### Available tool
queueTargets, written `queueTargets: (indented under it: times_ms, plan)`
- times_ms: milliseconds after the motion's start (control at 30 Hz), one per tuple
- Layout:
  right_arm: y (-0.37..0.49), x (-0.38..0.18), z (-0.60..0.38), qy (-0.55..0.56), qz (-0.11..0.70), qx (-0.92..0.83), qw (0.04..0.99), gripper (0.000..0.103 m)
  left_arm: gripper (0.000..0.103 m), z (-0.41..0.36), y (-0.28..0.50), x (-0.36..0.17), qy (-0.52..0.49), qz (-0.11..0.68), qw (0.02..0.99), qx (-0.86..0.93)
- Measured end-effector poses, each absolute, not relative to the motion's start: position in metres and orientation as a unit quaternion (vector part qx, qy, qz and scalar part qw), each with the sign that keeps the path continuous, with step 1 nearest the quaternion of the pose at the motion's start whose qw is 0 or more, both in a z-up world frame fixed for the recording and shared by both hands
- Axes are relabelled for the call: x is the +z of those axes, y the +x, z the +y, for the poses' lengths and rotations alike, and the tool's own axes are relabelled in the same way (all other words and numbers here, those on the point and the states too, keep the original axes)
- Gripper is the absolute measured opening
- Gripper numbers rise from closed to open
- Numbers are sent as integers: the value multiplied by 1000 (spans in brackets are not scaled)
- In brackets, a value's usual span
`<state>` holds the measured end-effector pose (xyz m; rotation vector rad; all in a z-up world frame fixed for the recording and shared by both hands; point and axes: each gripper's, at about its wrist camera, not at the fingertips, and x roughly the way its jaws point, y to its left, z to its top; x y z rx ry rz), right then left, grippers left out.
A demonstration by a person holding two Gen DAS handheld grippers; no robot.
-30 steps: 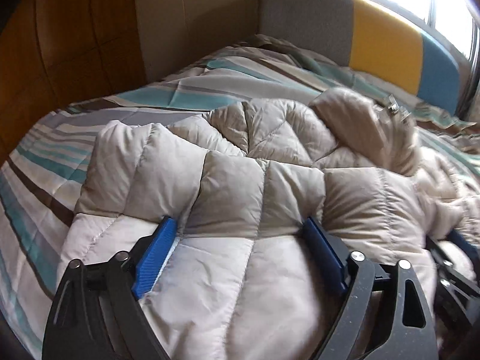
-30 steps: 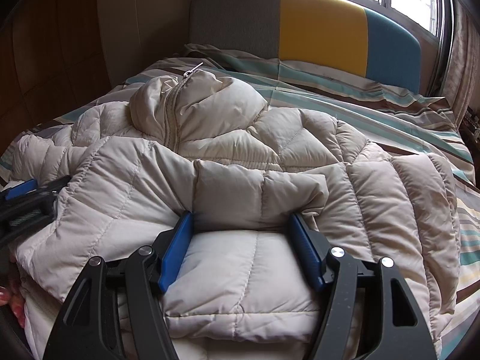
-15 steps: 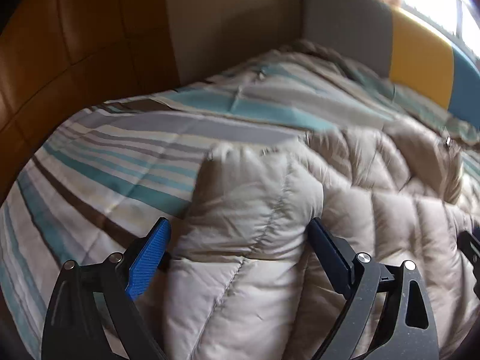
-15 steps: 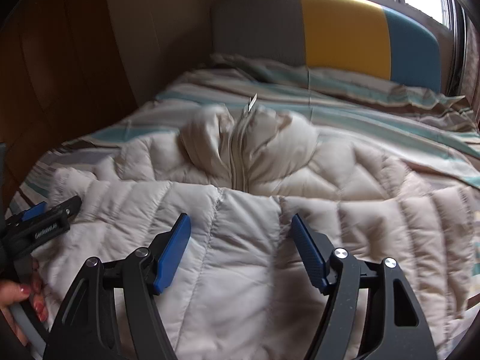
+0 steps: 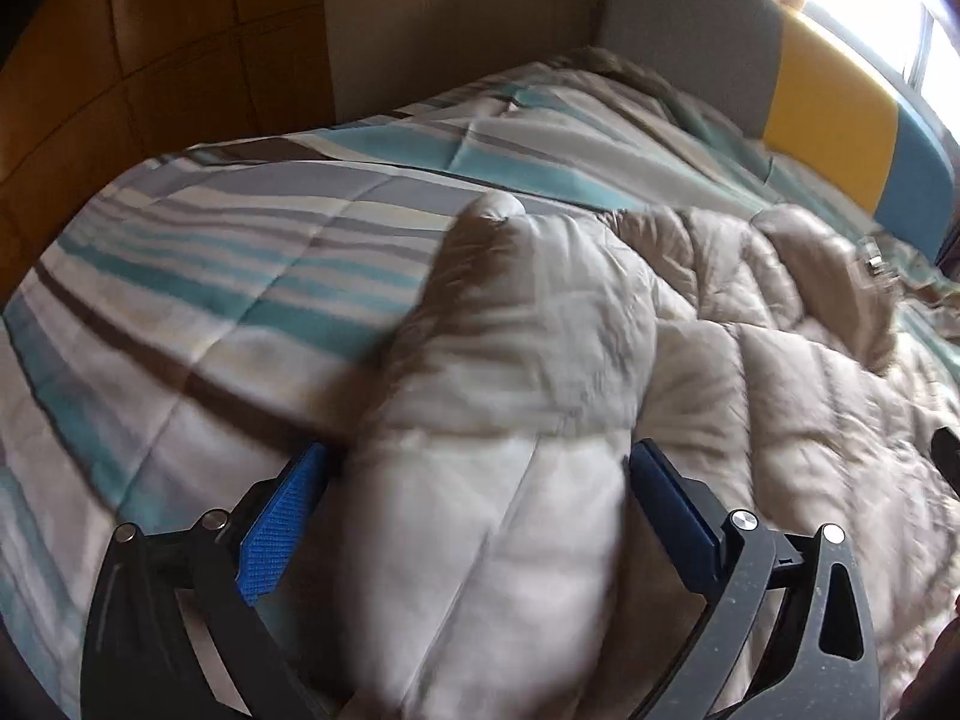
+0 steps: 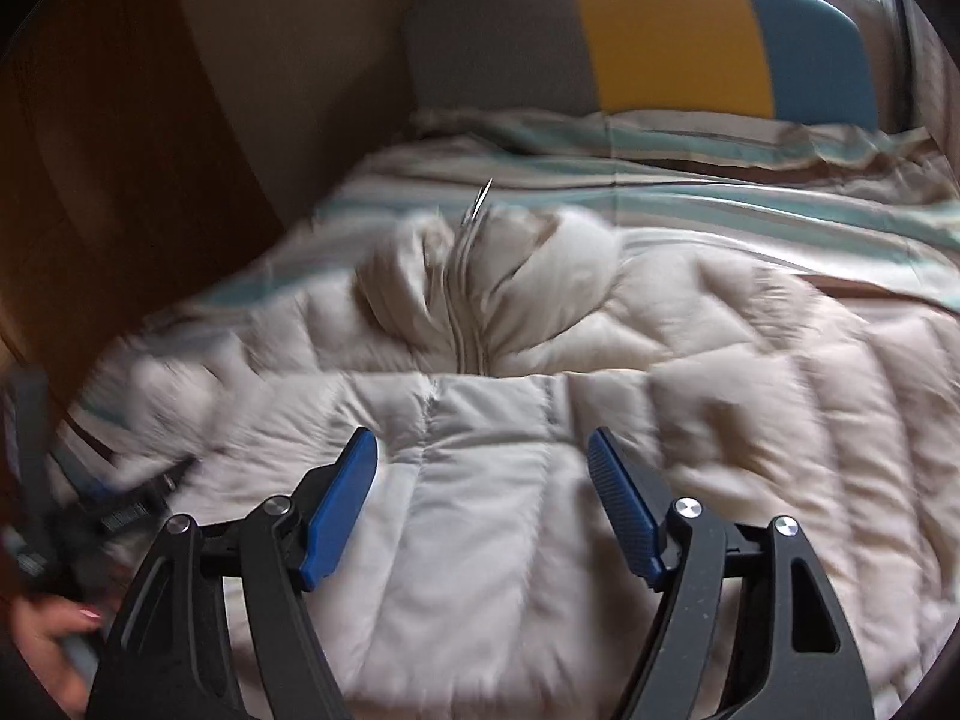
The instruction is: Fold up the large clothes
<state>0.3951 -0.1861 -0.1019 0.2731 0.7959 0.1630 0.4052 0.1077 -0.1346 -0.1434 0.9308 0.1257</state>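
A beige quilted puffer jacket [image 6: 690,396] lies spread on the striped bed, collar and zipper [image 6: 465,288] pointing toward the headboard. In the left wrist view a puffy sleeve or side panel of the jacket [image 5: 510,360] runs between the wide-apart blue pads of my left gripper [image 5: 474,474], which is open. My right gripper [image 6: 483,456] is open, its blue pads spread above the jacket's lower front panel. The left gripper also shows blurred at the right wrist view's left edge [image 6: 120,492].
A striped teal, grey and brown duvet [image 5: 228,276] covers the bed. A grey, yellow and blue headboard [image 6: 660,36] stands at the far end under a bright window. Brown padded wall panels [image 5: 150,48] run along the left side.
Both grippers have moved back and leftward along the jacket. The left view has swung left, now showing more duvet and the jacket's left edge. Both stayed open.
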Motion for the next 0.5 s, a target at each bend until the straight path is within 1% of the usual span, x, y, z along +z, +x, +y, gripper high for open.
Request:
queueTargets:
  times_ms: [33, 100, 133, 267, 500]
  plan:
    - [386, -93, -192, 133, 384, 79, 910, 74, 99, 112, 397, -129, -74, 441, 893, 58]
    - [364, -79, -205, 126, 380, 77, 913, 80, 99, 123, 373, -116, -82, 420, 903, 51]
    - [351, -74, -212, 113, 382, 72, 914, 81, 99, 127, 362, -111, -83, 411, 906, 48]
    - [298, -69, -233, 81, 387, 56, 917, 81, 99, 135, 306, -100, -69, 395, 916, 28]
    - [213, -85, -277, 74, 398, 11, 914, 81, 99, 133, 229, -105, -39, 388, 921, 15]
